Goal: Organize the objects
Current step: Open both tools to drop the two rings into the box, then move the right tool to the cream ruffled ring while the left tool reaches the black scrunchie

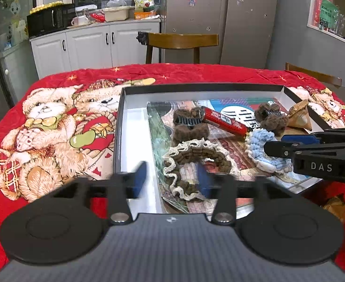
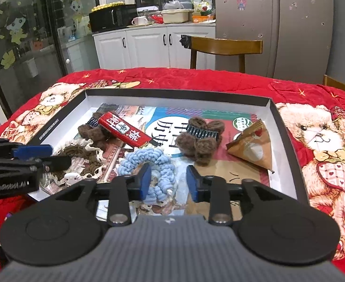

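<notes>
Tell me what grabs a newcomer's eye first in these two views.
The red teddy-bear blanket covering the table, with a shallow black-rimmed box lying on it. Inside the box sit a blue crocheted scrunchie nearest the right hand-held gripper, whose jaws stand open, a red stick-shaped packet farther back, and a brown triangular packet on the right.

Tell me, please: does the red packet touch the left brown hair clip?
Touching. In the right wrist view, the red packet lies on top of the left brown hair clip, covering part of its comb.
</notes>
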The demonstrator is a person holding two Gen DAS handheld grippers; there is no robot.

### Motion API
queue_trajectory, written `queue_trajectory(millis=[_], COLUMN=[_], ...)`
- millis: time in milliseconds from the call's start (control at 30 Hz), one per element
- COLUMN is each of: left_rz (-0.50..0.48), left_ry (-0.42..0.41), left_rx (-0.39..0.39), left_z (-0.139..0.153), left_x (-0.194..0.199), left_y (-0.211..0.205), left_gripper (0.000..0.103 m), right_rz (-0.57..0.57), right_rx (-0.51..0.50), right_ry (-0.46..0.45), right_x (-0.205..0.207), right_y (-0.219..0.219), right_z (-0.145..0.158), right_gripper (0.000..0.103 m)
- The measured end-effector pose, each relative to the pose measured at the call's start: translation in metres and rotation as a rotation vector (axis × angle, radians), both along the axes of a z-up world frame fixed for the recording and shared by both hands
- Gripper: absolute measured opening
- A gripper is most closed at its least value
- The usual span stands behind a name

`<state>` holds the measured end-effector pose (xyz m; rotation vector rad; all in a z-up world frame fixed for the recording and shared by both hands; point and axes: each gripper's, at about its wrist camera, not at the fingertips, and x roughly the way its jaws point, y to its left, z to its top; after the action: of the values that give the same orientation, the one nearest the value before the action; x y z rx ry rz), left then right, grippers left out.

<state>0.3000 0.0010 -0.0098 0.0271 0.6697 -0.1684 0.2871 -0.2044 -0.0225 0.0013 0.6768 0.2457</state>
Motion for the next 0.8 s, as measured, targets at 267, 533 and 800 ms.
queue_trajectory(millis=[267,533,800], left_rz=[0.024,0.041,0.007], left_ry=[-0.048,-0.108,-0.178], left_rx=[0.013,0.000,0.038], left_z=[0.016,0.045,0.074], left_x=[-0.012,-0.038,-0.083], left_y=[0.000,0.005,0.007], left_gripper=[0.072,0.077,0.080], right_rz=[-0.013,-0.028,-0.005], right_rx=[0.004,-0.001,-0.046], right_ry=[-0.034,-0.084,-0.135], right_x=[-0.007,-0.030,-0.069], right_y=[-0.003,-0.011,-0.008], right_z=[0.009,0.035,0.063], right_gripper=[0.062,0.062,0.063])
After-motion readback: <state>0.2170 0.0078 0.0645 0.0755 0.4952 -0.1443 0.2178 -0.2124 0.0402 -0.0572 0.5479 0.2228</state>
